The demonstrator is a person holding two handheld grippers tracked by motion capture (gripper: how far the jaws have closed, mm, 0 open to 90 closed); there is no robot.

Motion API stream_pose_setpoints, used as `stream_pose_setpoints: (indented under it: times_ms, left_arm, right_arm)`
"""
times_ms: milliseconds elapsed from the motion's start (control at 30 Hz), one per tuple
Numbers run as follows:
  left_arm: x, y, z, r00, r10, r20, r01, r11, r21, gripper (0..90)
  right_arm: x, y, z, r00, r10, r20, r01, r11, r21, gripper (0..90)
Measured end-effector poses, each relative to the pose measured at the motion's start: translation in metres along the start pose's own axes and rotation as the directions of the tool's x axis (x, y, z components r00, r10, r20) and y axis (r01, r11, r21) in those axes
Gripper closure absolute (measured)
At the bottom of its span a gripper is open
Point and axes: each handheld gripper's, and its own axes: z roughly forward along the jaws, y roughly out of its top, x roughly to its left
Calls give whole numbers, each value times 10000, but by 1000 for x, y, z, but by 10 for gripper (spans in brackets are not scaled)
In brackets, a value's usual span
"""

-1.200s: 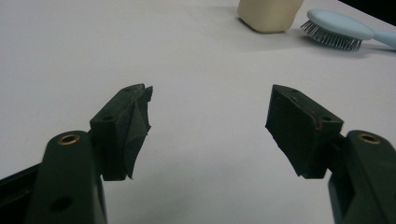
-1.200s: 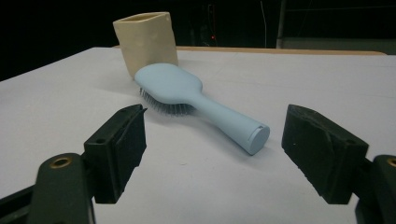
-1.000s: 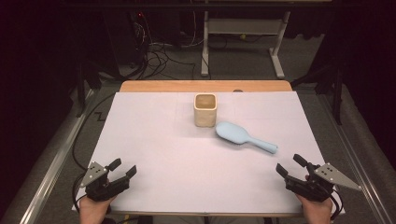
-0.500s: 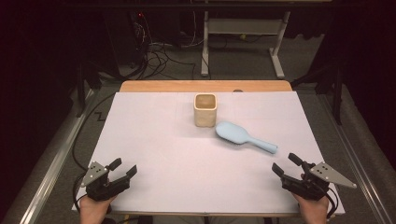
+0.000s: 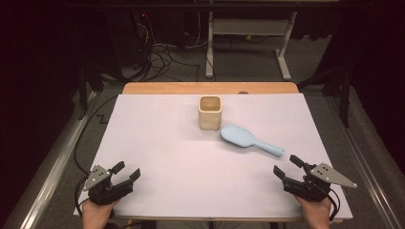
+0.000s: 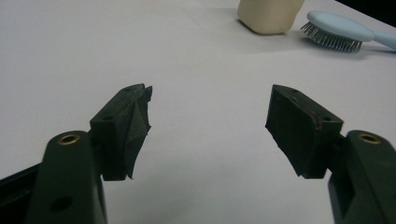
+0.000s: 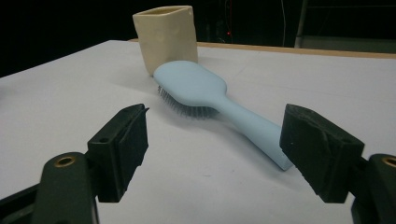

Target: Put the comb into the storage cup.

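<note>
White-covered table [image 5: 157, 143] | cream square plastic cup [image 5: 210, 112] beside light-blue plastic hairbrush [image 5: 248, 140], no readable writing | left gripper [image 5: 125, 173] jaws apart | right gripper [image 5: 286, 167] jaws apart, empty

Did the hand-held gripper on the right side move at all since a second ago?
Yes, a little. The right hand-held gripper has crept inward over the white table cover toward the blue hairbrush, whose handle tip now lies close ahead of its open jaws.
</note>
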Motion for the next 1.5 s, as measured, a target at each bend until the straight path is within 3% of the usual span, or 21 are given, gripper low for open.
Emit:
stream_pose_setpoints:
  times_ms: [1000, 1500]
  left_arm:
    - [-1, 0, 2, 10000, 47, 59, -48, 9999, 89, 307]
    - [-3, 1, 3, 9999, 76, 154, -77, 9999, 98, 307]
  right_arm:
    - [5, 8, 18, 9996, -268, -132, 269, 9996, 6, 239]
    - [8, 12, 28, 10000, -6, 18, 6, 10000, 74, 239]
